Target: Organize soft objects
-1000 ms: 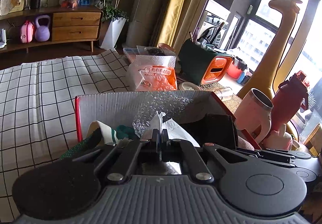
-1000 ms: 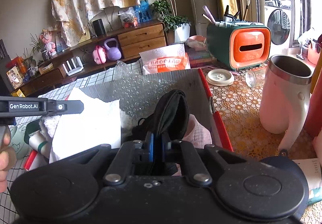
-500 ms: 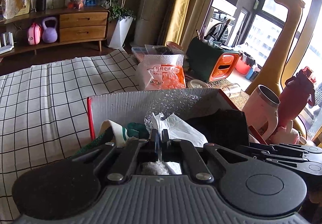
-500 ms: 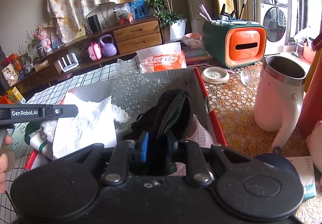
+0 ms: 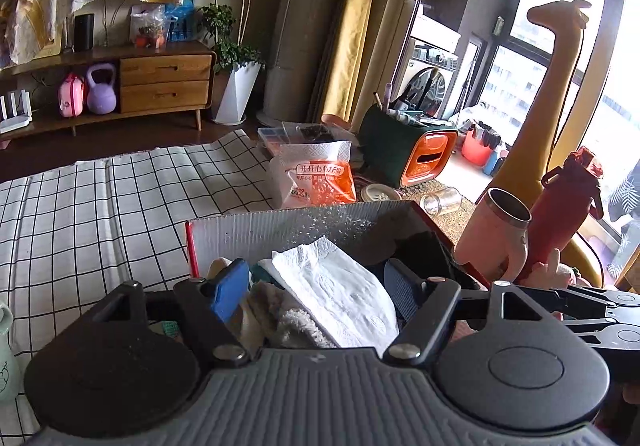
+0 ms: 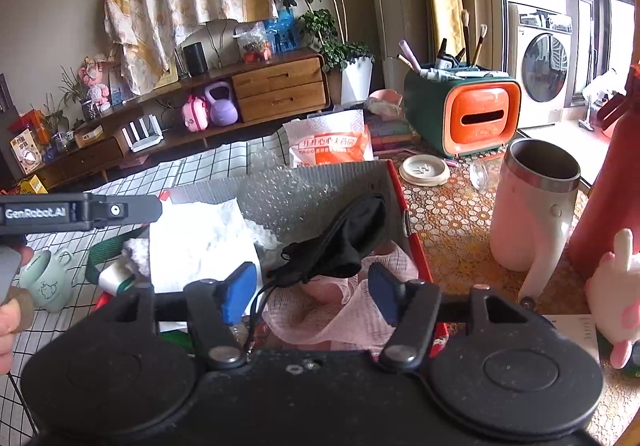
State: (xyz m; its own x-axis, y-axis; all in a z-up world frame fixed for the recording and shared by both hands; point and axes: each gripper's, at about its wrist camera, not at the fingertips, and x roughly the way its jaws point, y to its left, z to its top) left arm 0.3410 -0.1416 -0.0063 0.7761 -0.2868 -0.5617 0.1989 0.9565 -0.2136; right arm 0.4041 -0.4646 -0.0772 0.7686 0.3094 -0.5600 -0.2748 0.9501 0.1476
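Observation:
A red-edged cardboard box [image 5: 280,232] [image 6: 360,173] holds soft things. My left gripper [image 5: 316,292] is open over the box, and a white tissue [image 5: 340,294] lies between its blue pads on a fluffy cloth. My right gripper [image 6: 312,292] is open and empty. A black mask [image 6: 348,242] lies just beyond its pads on a pink cloth [image 6: 340,310]. The white tissue [image 6: 200,242] and bubble wrap [image 6: 280,197] also show in the right wrist view. The left gripper's side [image 6: 80,211] shows at the left edge there.
A pink-white metal cup [image 6: 532,213] and a red bottle [image 5: 568,205] stand right of the box. A snack bag [image 5: 316,177], a green-orange organizer [image 6: 464,113], a lid [image 6: 424,169] and a green mug [image 6: 48,282] surround it. A pink plush [image 6: 616,294] sits at right.
Both grippers have opened. The left let go of the white tissue, the right let go of the black mask; both things now lie in the box.

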